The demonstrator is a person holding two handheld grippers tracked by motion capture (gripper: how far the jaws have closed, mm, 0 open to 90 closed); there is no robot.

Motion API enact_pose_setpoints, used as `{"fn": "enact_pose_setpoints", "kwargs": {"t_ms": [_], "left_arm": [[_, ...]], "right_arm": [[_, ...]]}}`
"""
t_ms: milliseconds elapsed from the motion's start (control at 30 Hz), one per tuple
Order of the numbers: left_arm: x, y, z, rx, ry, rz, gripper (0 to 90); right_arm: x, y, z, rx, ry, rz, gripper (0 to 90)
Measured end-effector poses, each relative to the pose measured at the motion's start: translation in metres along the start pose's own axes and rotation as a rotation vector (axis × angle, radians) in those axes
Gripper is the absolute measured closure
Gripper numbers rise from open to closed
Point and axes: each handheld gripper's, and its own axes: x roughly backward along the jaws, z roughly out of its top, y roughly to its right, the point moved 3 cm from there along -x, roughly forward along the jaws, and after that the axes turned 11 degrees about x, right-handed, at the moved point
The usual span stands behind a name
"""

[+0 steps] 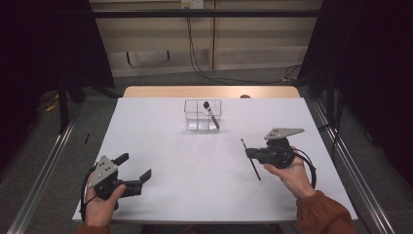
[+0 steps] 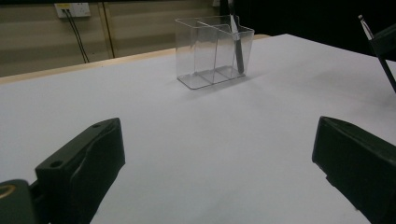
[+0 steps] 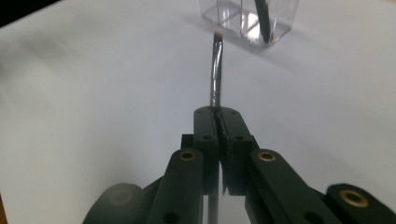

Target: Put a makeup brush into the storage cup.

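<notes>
The right tool (image 1: 249, 153) is clamped tight on a thin brush (image 1: 250, 159), its two black jaws pressed together around the handle. In the right gripper view the brush's (image 3: 215, 65) silvery ferrule and pale tip stick out past the jaws toward a clear plastic organizer (image 3: 247, 18). Seen from the high view, the brush runs diagonally over the white surface (image 1: 195, 161), tip toward the far side, the dark handle end slanting back toward the person's right hand (image 1: 287, 173).

The left tool (image 1: 134, 168) sits near the front left corner of the surface with its jaws spread wide and nothing between them; the left gripper view shows bare white surface (image 2: 210, 140) in the gap.

The organizer (image 1: 202, 115) stands upright at the far middle of the surface, well apart from both tools. One black pen-like item (image 1: 211, 114) leans in its right-hand compartment.

No brand, label or writing can be read on anything here.
</notes>
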Motion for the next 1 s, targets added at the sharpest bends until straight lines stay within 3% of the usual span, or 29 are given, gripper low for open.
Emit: {"fn": "enact_pose_setpoints", "kwargs": {"t_ms": [233, 400, 633, 967, 1000], "left_arm": [[0.0, 0.0, 0.0, 0.003, 0.001, 0.002, 2.4], [0.001, 0.001, 0.001, 0.0, 0.013, -0.009, 2.4], [0.001, 0.001, 0.001, 0.008, 0.028, -0.009, 2.4], [0.002, 0.004, 0.002, 0.036, 0.043, -0.021, 2.4], [0.002, 0.006, 0.002, 0.025, 0.037, -0.018, 2.4]], "right_arm": [[-0.002, -0.007, 0.0, 0.046, 0.082, 0.019, 86.8], [0.0, -0.007, 0.003, 0.057, 0.165, -0.005, 86.8], [0.006, -0.002, 0.007, 0.029, 0.235, -0.027, 86.8], [0.002, 0.005, 0.027, 0.024, 0.285, -0.021, 86.7], [0.001, 0.006, 0.029, 0.02, 0.289, -0.024, 86.7]]}}
